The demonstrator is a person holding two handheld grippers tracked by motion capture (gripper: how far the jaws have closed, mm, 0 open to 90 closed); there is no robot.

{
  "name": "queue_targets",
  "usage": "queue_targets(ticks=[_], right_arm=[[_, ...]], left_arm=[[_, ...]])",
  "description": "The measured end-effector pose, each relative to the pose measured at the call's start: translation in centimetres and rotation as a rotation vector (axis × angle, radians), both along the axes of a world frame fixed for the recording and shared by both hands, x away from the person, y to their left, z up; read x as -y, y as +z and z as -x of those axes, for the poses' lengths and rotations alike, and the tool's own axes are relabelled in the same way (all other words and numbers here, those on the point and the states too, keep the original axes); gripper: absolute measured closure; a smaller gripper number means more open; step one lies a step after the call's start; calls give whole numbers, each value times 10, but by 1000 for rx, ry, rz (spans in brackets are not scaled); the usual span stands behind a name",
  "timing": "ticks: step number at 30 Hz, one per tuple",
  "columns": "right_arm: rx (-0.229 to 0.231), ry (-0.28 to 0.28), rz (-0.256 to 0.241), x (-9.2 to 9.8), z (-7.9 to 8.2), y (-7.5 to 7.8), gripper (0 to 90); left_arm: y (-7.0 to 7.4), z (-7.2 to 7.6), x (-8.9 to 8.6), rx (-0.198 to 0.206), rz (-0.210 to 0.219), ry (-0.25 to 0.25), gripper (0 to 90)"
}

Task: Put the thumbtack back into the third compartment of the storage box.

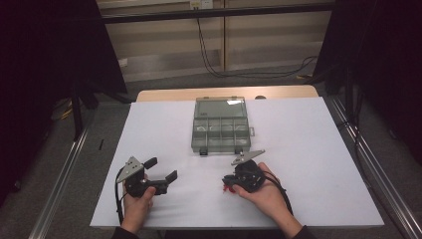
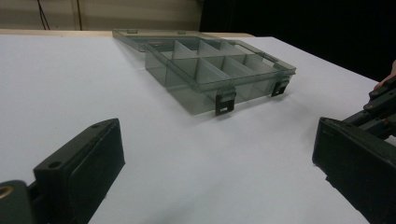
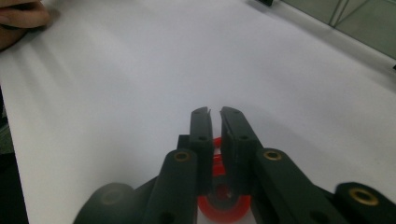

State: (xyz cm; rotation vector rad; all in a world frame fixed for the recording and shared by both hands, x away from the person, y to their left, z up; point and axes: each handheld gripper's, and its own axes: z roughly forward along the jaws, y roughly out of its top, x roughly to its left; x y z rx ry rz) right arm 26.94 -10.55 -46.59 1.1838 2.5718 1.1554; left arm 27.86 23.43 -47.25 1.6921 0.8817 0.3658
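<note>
Left tool (image 1: pixel 160 168) spread wide, right tool (image 3: pixel 214 112) clamped on red ring (image 3: pixel 223 205), unlabelled clear organizer box (image 1: pixel 220 131) open

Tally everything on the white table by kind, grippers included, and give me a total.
Clear compartment box, lid open: 1
Red ring-shaped piece, clamped in the right gripper: 1
Grippers, counting the open left gripper: 2
Total: 4
</note>
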Motion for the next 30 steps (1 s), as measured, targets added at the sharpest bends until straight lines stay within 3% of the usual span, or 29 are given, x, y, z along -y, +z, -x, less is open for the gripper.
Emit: queue_targets(ticks=[11,20,30], right_arm=[[-35,-4,0,-6,-1,-5,750],[-37,8,4,-9,-1,-10,750],[-24,14,-32,-7,-4,-10,756]], left_arm=[[0,0,0,3,-5,-5,22],[0,0,0,4,-5,-4,28],[0,0,0,4,-5,-6,28]])
